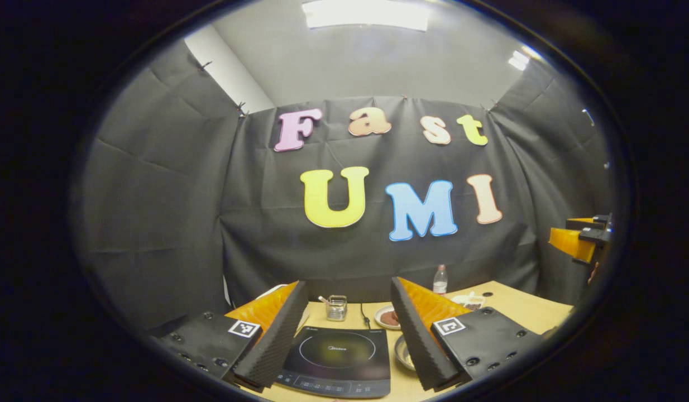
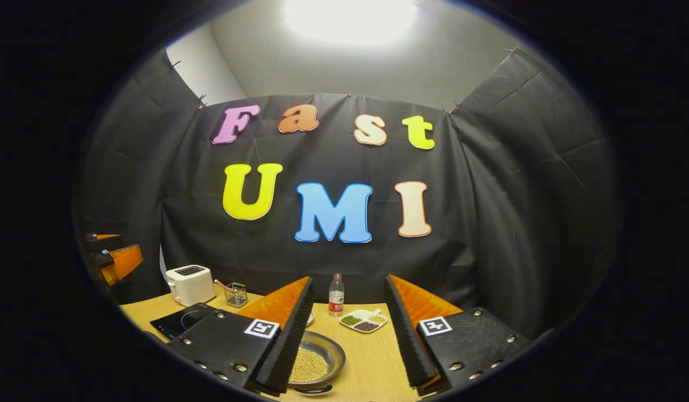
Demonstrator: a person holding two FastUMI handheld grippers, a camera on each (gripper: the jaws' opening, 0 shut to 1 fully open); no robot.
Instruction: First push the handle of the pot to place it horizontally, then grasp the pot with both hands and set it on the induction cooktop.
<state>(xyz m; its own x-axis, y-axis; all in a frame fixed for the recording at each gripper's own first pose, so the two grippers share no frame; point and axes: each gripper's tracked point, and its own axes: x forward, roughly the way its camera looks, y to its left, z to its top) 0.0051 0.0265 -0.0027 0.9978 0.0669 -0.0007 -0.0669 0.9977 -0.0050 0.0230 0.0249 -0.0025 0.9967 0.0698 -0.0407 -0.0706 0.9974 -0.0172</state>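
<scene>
The right tool (image 2: 344, 335), fingers spread and empty, is held just above the pot (image 2: 314, 364) on the surface (image 2: 372, 357), nearer it than the equally spread left tool (image 1: 344, 335) over the induction cooktop (image 1: 339, 357); handle direction cannot be told.

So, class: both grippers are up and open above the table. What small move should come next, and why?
Probably lower the right gripper toward the pot of beans to find its handle. Both grippers hang open and apart from it, and the induction cooktop under the left gripper stands bare.
</scene>
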